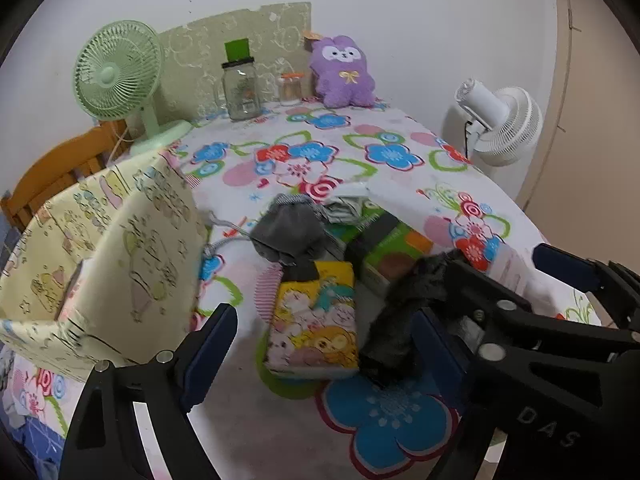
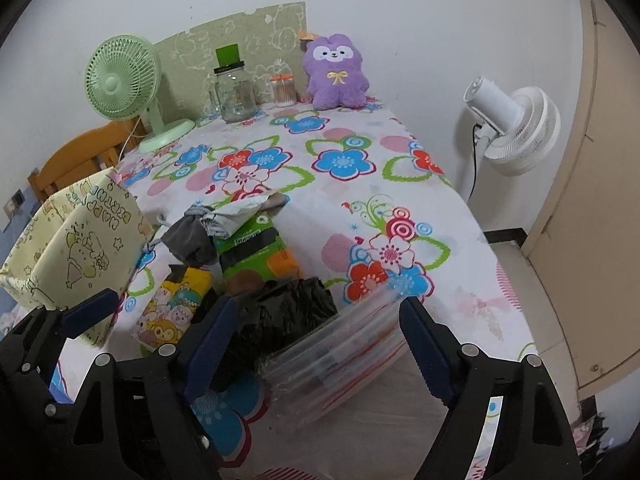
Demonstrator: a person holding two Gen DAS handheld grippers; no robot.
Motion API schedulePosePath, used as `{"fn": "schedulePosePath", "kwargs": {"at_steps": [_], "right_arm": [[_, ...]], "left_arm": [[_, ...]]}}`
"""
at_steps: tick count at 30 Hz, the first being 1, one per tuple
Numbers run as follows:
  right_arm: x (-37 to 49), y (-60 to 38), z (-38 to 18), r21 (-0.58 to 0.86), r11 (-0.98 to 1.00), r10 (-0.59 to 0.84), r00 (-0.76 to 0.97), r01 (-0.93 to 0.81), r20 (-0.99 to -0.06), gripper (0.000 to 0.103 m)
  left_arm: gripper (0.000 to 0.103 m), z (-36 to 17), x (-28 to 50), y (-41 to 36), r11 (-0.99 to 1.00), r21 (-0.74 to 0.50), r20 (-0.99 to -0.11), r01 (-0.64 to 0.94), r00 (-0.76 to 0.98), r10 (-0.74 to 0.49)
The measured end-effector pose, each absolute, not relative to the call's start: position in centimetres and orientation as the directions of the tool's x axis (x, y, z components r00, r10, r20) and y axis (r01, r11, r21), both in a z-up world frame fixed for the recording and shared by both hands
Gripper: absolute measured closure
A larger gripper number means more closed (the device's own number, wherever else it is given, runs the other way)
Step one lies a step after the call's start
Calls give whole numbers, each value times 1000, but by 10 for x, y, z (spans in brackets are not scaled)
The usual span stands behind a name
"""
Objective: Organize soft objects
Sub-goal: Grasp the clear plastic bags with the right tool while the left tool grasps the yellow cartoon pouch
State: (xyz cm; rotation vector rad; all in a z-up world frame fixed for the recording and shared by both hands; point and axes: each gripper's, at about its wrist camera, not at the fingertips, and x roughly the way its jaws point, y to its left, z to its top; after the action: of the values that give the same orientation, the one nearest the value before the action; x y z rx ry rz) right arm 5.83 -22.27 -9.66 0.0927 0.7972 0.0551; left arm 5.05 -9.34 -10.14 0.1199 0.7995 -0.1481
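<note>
My left gripper (image 1: 324, 348) hangs open over the flowered table near its front edge. A yellow cartoon tissue pack (image 1: 316, 320) and a crumpled black plastic bag (image 1: 400, 320) lie between its fingers, untouched. My right gripper (image 2: 318, 338) is open just to the right. It straddles the black bag (image 2: 288, 312) and a clear plastic packet (image 2: 340, 352), with its pads close beside them. A grey drawstring pouch (image 1: 292, 232) and a green tissue pack (image 1: 384, 248) lie behind. A purple plush toy (image 1: 340, 72) sits upright at the far edge.
A cream printed fabric box (image 1: 100, 260) stands open at the left. At the back are a green desk fan (image 1: 116, 76), a glass jar (image 1: 240, 92) and a small orange-lidded jar (image 1: 290, 88). A white fan (image 2: 516, 132) stands off the table's right side. A wooden chair (image 1: 52, 168) is behind the box.
</note>
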Motion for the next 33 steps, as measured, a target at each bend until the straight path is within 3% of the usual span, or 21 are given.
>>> {"fn": "schedulePosePath", "kwargs": {"at_steps": [6,10,16,29,33], "right_arm": [[58,-225,-86,83,997,54,710,6,-702,19],[57,-227,-89,79,997,37,696,28,-717,26],[61,-231,-105,51,996,-11,647,77,-762,34],[76,-237,-123,62,988,-36,615,138,-788,35],[77,-242,-126,70,984,-44,599,165,-799,36]], "left_arm": [[13,-95,56,-92,984,95,-707,149,706,-39],[14,-100,58,-94,982,111,-712,155,702,-30],[26,-122,68,-91,987,63,-775,151,631,-47],[34,-131,79,-100,986,51,-791,160,609,-58],[41,-131,79,-106,984,63,-785,169,617,-56]]}}
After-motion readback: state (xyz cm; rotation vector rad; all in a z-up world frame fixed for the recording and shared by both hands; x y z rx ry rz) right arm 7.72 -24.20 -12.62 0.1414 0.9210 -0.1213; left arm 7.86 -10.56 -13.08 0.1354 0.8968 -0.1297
